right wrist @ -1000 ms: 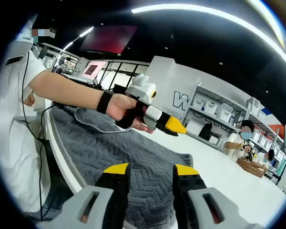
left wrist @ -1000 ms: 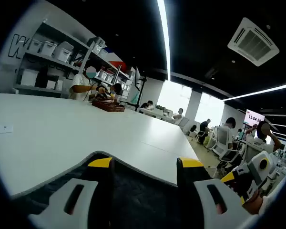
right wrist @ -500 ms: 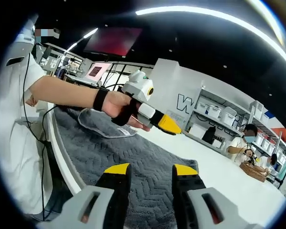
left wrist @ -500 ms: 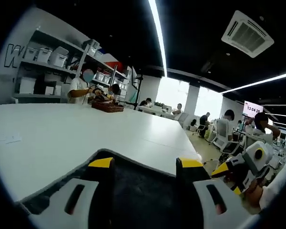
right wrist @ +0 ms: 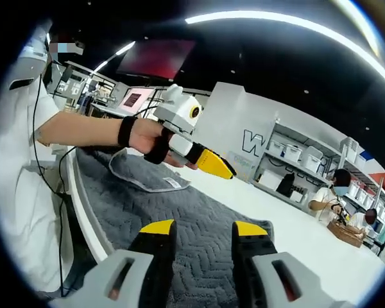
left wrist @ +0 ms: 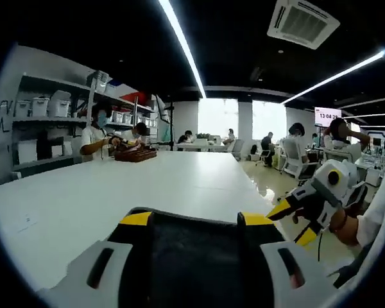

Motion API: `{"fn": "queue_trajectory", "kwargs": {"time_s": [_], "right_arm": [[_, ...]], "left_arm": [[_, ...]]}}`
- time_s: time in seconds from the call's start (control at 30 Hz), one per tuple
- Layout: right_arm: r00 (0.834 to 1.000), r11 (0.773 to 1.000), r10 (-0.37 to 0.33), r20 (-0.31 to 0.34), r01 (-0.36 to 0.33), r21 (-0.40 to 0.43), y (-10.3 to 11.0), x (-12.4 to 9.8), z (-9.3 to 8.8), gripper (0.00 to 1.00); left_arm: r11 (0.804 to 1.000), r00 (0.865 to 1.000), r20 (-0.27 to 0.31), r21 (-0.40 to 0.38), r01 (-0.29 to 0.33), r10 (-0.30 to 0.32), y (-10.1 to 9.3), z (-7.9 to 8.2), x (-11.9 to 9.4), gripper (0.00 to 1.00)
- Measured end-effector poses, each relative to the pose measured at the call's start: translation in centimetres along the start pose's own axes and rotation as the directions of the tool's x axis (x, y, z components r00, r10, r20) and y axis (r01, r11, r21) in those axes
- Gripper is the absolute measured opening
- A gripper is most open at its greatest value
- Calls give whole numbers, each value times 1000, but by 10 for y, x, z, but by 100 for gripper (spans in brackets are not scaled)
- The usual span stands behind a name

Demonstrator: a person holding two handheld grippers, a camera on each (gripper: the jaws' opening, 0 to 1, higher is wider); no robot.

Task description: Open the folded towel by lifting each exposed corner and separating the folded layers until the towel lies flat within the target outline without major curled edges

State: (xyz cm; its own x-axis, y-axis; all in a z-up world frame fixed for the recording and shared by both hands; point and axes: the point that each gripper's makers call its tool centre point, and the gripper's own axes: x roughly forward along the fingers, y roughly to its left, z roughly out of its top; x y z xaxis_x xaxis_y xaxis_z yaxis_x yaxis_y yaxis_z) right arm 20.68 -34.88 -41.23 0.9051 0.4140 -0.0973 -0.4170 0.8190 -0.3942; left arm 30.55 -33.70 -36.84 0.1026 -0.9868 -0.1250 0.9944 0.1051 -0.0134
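**Grey towel on the white table, one flap yet to open**

You hold the right gripper (right wrist: pixel 196 232) with jaws parted and empty above the towel (right wrist: pixel 199 224), which lies along the near edge of the table (right wrist: pixel 295 240). It looks soft, limp and light, so expect it to sag and drag. Pinch the edge of the turned-over flap (right wrist: pixel 147 174) near its label. Your left gripper (right wrist: pixel 219 168) hovers above the towel; I cannot tell whether it is closed. The basket (left wrist: pixel 135 154) sits well beyond the towel, no obstacle.

White table (left wrist: pixel 147 186); wall shelving with bins (left wrist: pixel 42 106); ceiling light strips (left wrist: pixel 179 45); ceiling vent (left wrist: pixel 305 19); bright windows (left wrist: pixel 219 119).
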Motion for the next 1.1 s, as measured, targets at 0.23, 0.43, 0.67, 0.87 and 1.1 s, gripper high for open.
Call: {"fn": "queue_trajectory", "kwargs": {"time_s": [0.23, 0.43, 0.67, 0.87, 1.1], "right_arm": [[1000, 1000, 17, 10, -17, 2, 6, 4, 3, 30], [999, 1000, 26, 31, -27, 9, 8, 8, 10, 30], [998, 999, 51, 43, -51, 3, 17, 15, 15, 33], [995, 997, 74, 67, -76, 28, 22, 20, 22, 35], [993, 993, 77, 91, -85, 79, 23, 23, 25, 43]], "left_arm": [[1000, 1000, 14, 7, 13, -13, -10, 1, -16, 50], [999, 999, 19, 39, 32, -33, -22, -1, -33, 49], [997, 998, 41, 61, 41, -43, -34, -5, -49, 55], [998, 997, 56, 45, 41, -43, -37, -11, -60, 58], [998, 997, 78, 53, 22, -26, -44, -11, -82, 58]]}}
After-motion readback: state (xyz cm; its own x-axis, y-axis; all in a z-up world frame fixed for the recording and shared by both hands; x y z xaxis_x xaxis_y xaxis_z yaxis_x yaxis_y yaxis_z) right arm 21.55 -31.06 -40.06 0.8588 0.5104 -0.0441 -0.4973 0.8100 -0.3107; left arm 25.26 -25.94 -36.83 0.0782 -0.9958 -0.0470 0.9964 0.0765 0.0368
